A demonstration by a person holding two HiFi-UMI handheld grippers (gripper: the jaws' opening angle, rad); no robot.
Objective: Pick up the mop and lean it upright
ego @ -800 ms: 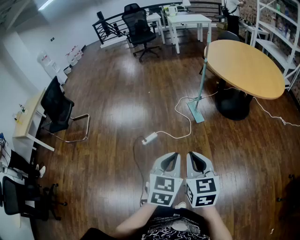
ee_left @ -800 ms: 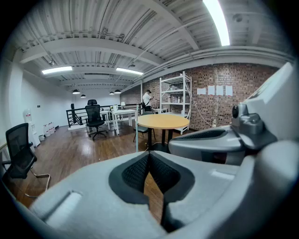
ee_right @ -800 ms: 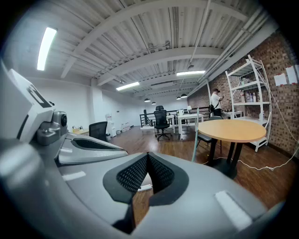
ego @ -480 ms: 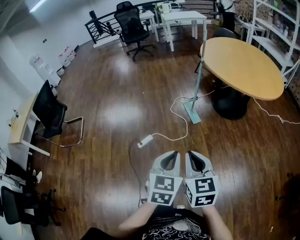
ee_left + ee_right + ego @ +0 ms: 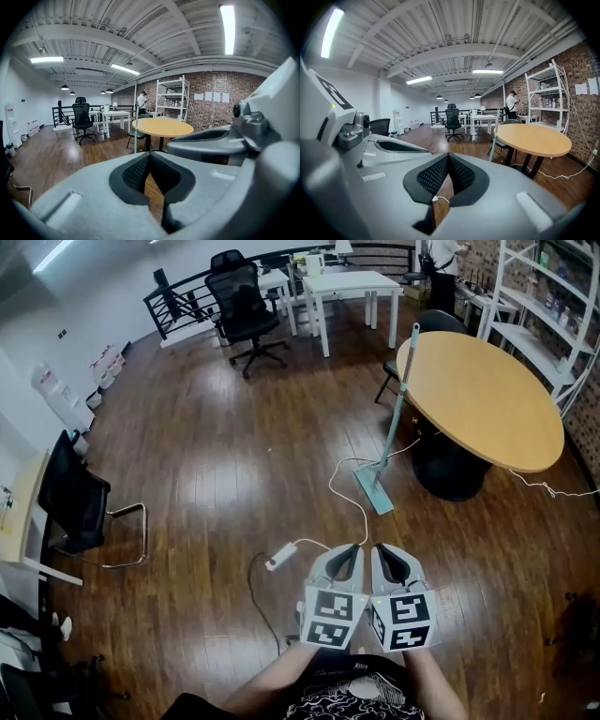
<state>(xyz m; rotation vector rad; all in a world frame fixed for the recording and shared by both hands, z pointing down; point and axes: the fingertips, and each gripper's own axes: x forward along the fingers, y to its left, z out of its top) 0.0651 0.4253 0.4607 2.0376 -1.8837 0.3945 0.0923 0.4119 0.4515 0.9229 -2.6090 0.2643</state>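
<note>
The mop (image 5: 396, 413) has a pale teal handle and a flat teal head on the floor. It stands upright, its handle leaning on the edge of the round wooden table (image 5: 487, 399). The handle also shows in the left gripper view (image 5: 135, 122) and the right gripper view (image 5: 492, 147), far ahead. My left gripper (image 5: 343, 554) and right gripper (image 5: 389, 554) are held side by side close to my body, well short of the mop. Both are shut with nothing between the pads, as the left gripper (image 5: 149, 155) and right gripper (image 5: 448, 157) show in their own views.
A white cable with a power strip (image 5: 279, 556) winds over the wooden floor between me and the mop. A black chair (image 5: 80, 507) stands at the left. An office chair (image 5: 239, 301) and a white table (image 5: 342, 287) stand at the back, a shelf unit (image 5: 553, 315) at the right.
The head view has shifted: mop, table and cable now sit lower and further left in the picture. Both grippers keep the same place, side by side and shut.
</note>
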